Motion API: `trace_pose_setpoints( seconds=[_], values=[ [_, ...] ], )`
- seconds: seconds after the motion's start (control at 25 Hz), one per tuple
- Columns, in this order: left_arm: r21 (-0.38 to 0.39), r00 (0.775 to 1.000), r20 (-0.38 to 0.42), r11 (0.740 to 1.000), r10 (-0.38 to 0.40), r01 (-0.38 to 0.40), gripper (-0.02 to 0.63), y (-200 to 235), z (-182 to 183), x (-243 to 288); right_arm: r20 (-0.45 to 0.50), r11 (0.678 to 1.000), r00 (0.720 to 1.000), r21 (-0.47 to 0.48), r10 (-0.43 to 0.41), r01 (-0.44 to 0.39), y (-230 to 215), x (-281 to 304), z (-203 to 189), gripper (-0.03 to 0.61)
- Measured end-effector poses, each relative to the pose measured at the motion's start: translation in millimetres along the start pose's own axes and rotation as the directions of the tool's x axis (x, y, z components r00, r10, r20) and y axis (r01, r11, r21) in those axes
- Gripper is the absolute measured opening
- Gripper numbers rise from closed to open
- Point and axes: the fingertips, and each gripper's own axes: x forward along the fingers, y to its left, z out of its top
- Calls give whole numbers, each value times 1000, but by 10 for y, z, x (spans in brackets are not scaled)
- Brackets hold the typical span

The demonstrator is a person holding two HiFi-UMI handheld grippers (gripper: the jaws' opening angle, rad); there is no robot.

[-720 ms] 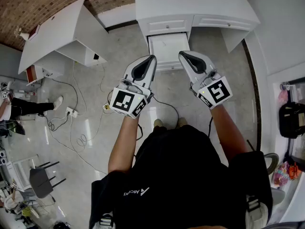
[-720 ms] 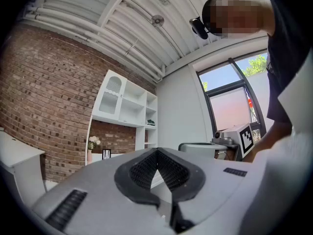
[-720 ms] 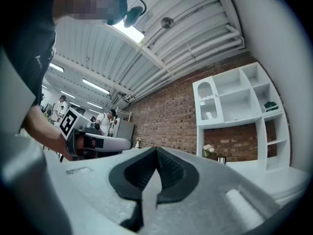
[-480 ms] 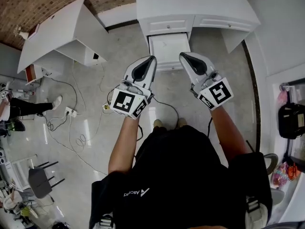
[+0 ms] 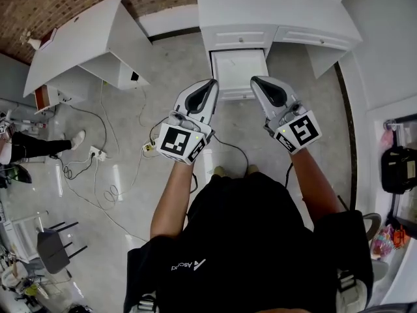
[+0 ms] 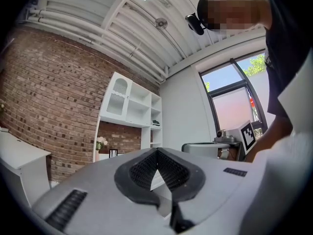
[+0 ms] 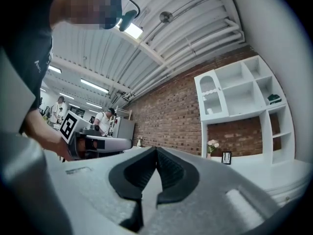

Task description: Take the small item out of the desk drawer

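In the head view a white desk (image 5: 273, 8) stands at the top with one drawer (image 5: 238, 70) pulled out. Its inside looks plain white and I cannot make out any small item in it. My left gripper (image 5: 212, 82) hovers at the drawer's front left corner, and my right gripper (image 5: 255, 79) at its front right corner. Both point toward the desk. The left gripper view shows the left gripper (image 6: 157, 151) with jaws together and nothing held. In the right gripper view the right gripper (image 7: 156, 149) is likewise shut and empty. Both those views look over the room, not into the drawer.
A shut drawer (image 5: 313, 39) sits to the right of the pulled-out one. Another white desk (image 5: 78, 38) stands at the upper left. Cables and a power strip (image 5: 98, 154) lie on the floor at left, near a chair (image 5: 52, 246). A black bag (image 5: 399, 168) hangs at the right.
The head view has shifted, so desk and drawer sit slightly further right and lower. Both grippers stay shut in front of the drawer, hardly moved relative to it.
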Motion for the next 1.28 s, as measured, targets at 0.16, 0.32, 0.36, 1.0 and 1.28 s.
trace_pose_setpoints(
  seconds=[0.16,0.32,0.36,1.0,1.28],
  values=[
    [1,1000,9,1000,-16,16,-2,255,-34,-129,-18,1000,1000,-14,-16,15,136,255,-94,2],
    [1,1000,12,1000,-27,27,-3,505,-104,-157,-44,999,998,-39,-37,35,190,473,-187,2],
    [1,1000,10,1000,-27,27,-3,572,-130,-147,-55,998,998,-46,-41,38,192,523,-217,2],
    [9,998,-59,1000,8,-7,-3,1510,-1024,925,-241,1000,970,-24,-15,10,-923,1473,-1482,2],
    [-29,990,-129,998,58,-63,-2,2098,-1761,1759,-339,1000,941,-10,9,-13,-1745,1966,-2335,2]
  ],
)
